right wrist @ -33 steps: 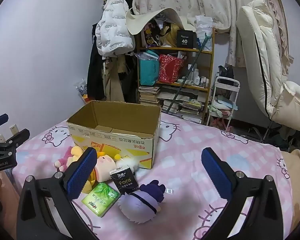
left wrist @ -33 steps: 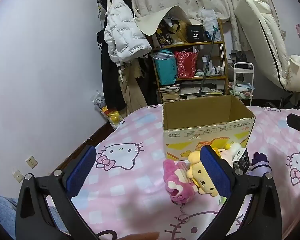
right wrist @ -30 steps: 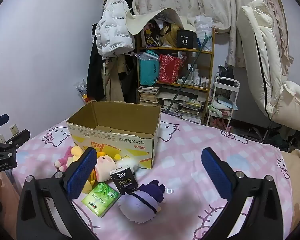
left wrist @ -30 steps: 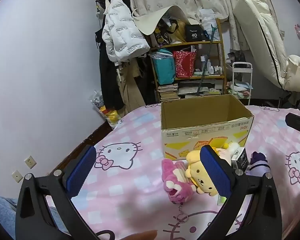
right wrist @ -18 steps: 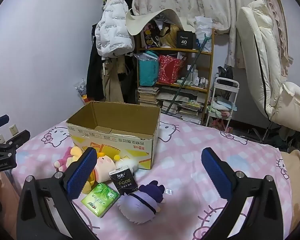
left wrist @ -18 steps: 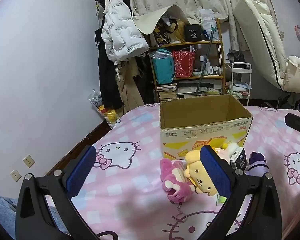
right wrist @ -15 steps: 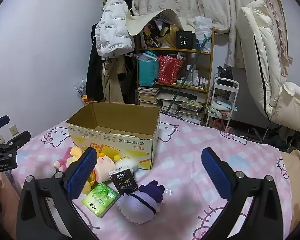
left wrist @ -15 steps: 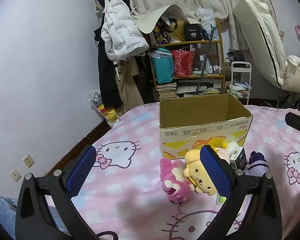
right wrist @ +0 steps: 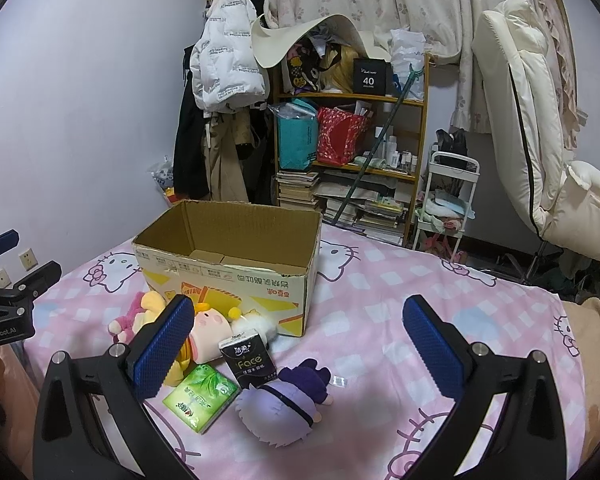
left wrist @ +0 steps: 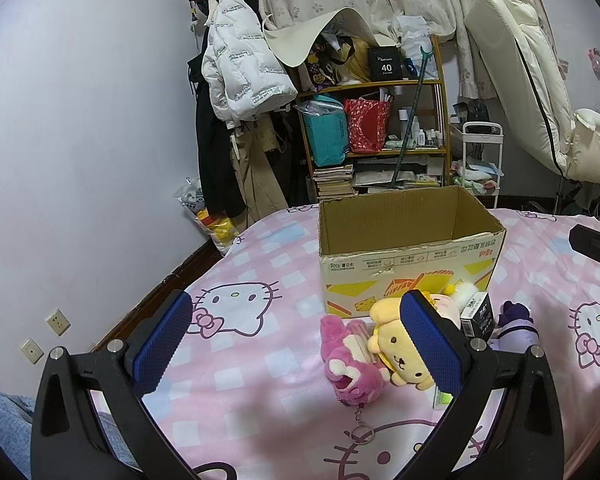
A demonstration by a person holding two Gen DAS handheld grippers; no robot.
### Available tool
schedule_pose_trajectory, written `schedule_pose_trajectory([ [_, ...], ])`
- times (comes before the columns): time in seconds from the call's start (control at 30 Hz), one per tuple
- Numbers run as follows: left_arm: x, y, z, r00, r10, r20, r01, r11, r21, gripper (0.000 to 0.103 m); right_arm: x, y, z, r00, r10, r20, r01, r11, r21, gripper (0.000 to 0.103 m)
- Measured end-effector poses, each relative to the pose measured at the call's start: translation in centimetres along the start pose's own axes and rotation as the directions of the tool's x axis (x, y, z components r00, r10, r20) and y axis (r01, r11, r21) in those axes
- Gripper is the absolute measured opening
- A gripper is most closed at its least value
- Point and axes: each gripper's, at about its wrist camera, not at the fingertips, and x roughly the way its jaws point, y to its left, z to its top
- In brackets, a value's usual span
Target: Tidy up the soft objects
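An open cardboard box (left wrist: 412, 264) (right wrist: 228, 276) stands on the pink Hello Kitty bedspread. In front of it lie a pink plush (left wrist: 350, 364) (right wrist: 124, 322), a yellow dog plush (left wrist: 396, 344), a pink-faced plush (right wrist: 212, 330), a purple plush (right wrist: 284, 396) (left wrist: 514, 322), a black tissue pack (right wrist: 249, 362) (left wrist: 478, 316) and a green tissue pack (right wrist: 200, 396). My left gripper (left wrist: 296, 340) is open and empty, above the bed short of the plushes. My right gripper (right wrist: 296, 344) is open and empty, above the purple plush and tissue packs.
A cluttered wooden shelf (left wrist: 380, 136) and hanging coats (left wrist: 236, 80) stand behind the bed. A cream recliner chair (right wrist: 540, 120) is at the right. The bed edge and wall sockets (left wrist: 44, 336) are at the left.
The left wrist view has crept slightly closer to the box and plushes. Both grippers stay open; the objects have not moved.
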Motion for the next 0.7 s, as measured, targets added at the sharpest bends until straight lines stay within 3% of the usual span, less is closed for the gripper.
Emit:
schedule_pose_trajectory([
  [0.7, 0.11, 0.08, -0.48, 1.000, 0.005, -0.003, -0.005, 1.000, 0.006, 0.102, 0.29, 0.12, -0.14, 1.000, -0.007, -0.007, 0.007, 1.000, 0.009, 0.103],
])
